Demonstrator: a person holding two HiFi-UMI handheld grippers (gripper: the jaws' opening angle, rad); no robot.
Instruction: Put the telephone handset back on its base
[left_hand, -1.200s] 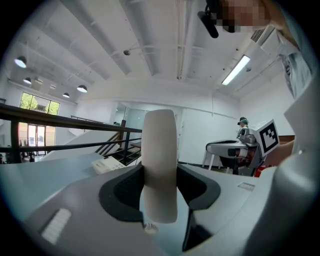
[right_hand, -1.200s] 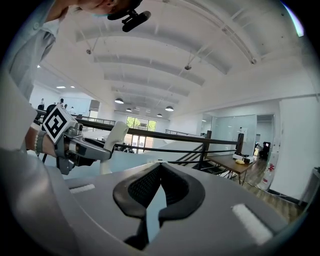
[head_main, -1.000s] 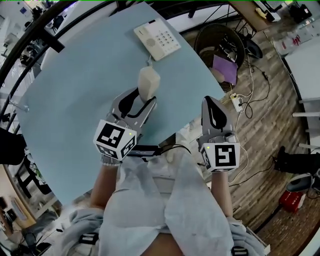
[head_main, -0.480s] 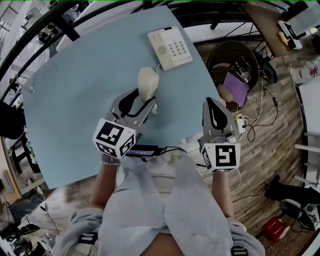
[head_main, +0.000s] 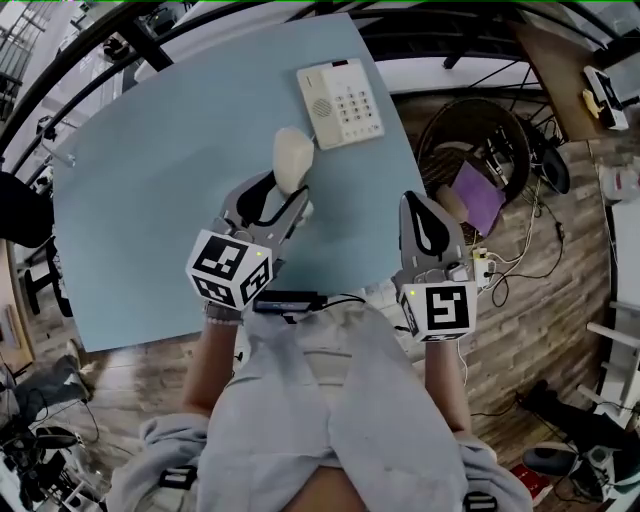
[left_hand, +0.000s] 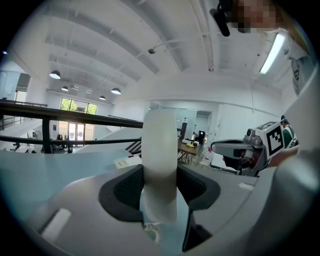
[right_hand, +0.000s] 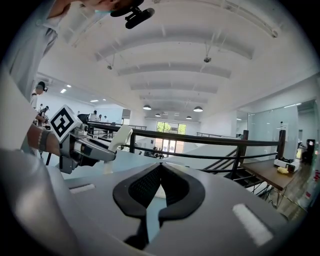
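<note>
The left tongs (head_main: 283, 197) are clenched on the telephone handset (head_main: 292, 160). In the left gripper view their dark pads press on both sides of its pale body, low down near the end where the coiled cord (left_hand: 154, 231) comes out. The rest of the handset stands up past the tips. It is clear of the bench (head_main: 150, 180), over the middle of the top and just short of the telephone base (head_main: 340, 103). The base sits near the far right corner with its keypad facing up and its cradle side turned toward the handset.

The right tongs (head_main: 428, 218) hang off the bench's near right edge. They are closed tip to tip and grasp nothing, as the right gripper view shows.

The handset looks like smooth, hard moulded plastic, so it is probably light and stiff, with little risk of crushing. It is rounded and glossy enough that it could twist or slide between the pads. With the hold so near one end, the free end has leverage and may swing as the handset is tilted flat. A grip nearer the middle of the bar would be steadier. The springy cord will likely tug toward the base, so the handset should be lowered squarely into the cradle before the tongs let go.
</note>
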